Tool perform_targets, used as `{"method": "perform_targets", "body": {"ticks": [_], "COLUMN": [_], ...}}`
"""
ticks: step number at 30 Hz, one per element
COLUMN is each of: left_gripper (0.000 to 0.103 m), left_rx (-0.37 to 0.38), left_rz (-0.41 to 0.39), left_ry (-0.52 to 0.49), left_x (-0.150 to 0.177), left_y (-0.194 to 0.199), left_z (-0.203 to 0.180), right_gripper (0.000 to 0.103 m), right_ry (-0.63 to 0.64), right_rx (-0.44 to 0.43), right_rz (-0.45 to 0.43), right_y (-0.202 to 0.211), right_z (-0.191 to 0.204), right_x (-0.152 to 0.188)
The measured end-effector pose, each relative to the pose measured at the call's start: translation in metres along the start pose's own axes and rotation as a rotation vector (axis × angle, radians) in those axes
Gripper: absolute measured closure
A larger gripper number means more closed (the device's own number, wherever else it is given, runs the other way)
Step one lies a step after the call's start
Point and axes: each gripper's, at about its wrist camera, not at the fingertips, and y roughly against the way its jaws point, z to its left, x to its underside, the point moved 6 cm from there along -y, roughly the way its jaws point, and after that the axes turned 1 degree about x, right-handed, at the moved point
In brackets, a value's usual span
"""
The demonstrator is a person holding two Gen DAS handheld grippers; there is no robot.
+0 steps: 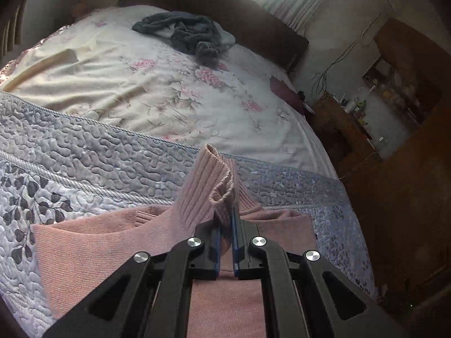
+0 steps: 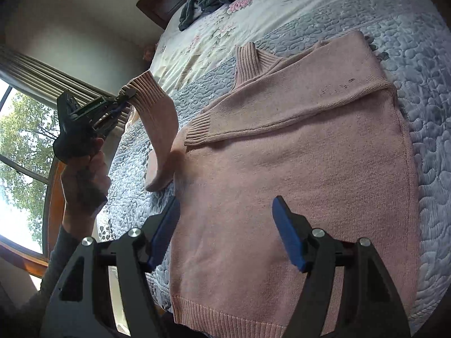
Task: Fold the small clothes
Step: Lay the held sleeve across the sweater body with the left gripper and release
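Quilted bed [image 2: 408, 64] underneath, pink sweater [image 2: 310, 174] spread flat across it. Left gripper [image 1: 226, 225] clamps one sleeve's ribbed cuff [image 1: 208, 186], lifting it clear. Right gripper [image 2: 225, 225] hovers over the sweater, jaws wide, empty.

Both sets of tongs are basically the same build: matte black plastic linkage arms with triangular cutouts and round silver screw heads at the pivots. The left tongs [image 1: 226, 242] have thin blue pads lining the inner finger faces, and the right tongs [image 2: 225, 233] have chunkier blue pads on theirs. The person's hand [image 2: 84, 174] comes out of a dark grey long sleeve [image 2: 60, 256].
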Motion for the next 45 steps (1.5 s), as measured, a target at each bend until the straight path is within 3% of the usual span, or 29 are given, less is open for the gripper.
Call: {"method": "perform_targets", "body": {"ticks": [6, 8, 9, 10, 13, 17, 19, 27, 28, 29, 31, 37, 45], "left_gripper": [0.096, 0.086, 0.077, 0.068, 0.055, 0.054, 0.048, 0.046, 0.046, 0.046, 0.046, 0.046, 0.046], "left_rx": [0.033, 0.035, 0.048, 0.063, 0.097, 0.136, 0.142, 0.157, 0.157, 0.159, 0.157, 0.086, 0.040], "left_rz": [0.145, 0.181, 0.192, 0.194, 0.175, 0.163, 0.139, 0.088, 0.084, 0.082, 0.081, 0.045, -0.032], "left_ry": [0.016, 0.018, 0.028, 0.049, 0.122, 0.207, 0.238, 0.346, 0.363, 0.381, 0.411, 0.415, 0.417], "left_x": [0.051, 0.068, 0.076, 0.084, 0.104, 0.133, 0.145, 0.172, 0.174, 0.176, 0.179, 0.173, 0.137], "left_y": [-0.075, -0.090, -0.092, -0.090, -0.074, -0.043, -0.025, 0.014, 0.016, 0.018, 0.023, 0.050, 0.082], "left_z": [-0.007, -0.004, -0.004, -0.001, 0.013, 0.028, 0.036, 0.068, 0.072, 0.076, 0.083, 0.101, 0.119], "right_gripper": [0.032, 0.031, 0.031, 0.031, 0.033, 0.043, 0.045, 0.047, 0.055, 0.070, 0.096, 0.098, 0.098], "right_ry": [-0.084, -0.124, -0.147, -0.169, -0.183, -0.204, -0.178, -0.130, -0.124, -0.117, -0.099, 0.014, 0.150], "right_rx": [-0.081, -0.134, -0.161, -0.185, -0.213, -0.191, -0.139, -0.094, -0.085, -0.073, -0.049, -0.058, 0.024], "right_rz": [0.030, 0.061, 0.080, 0.099, 0.182, 0.311, 0.345, 0.401, 0.408, 0.415, 0.419, 0.290, 0.099], "right_y": [-0.025, -0.041, -0.051, -0.063, -0.110, -0.175, -0.197, -0.232, -0.235, -0.237, -0.236, -0.163, -0.037], "right_z": [-0.025, -0.029, -0.030, -0.032, -0.033, -0.038, -0.039, -0.020, -0.017, -0.015, -0.010, 0.039, 0.080], "right_x": [-0.056, -0.079, -0.090, -0.101, -0.125, -0.134, -0.134, -0.128, -0.127, -0.127, -0.130, -0.166, -0.214]}}
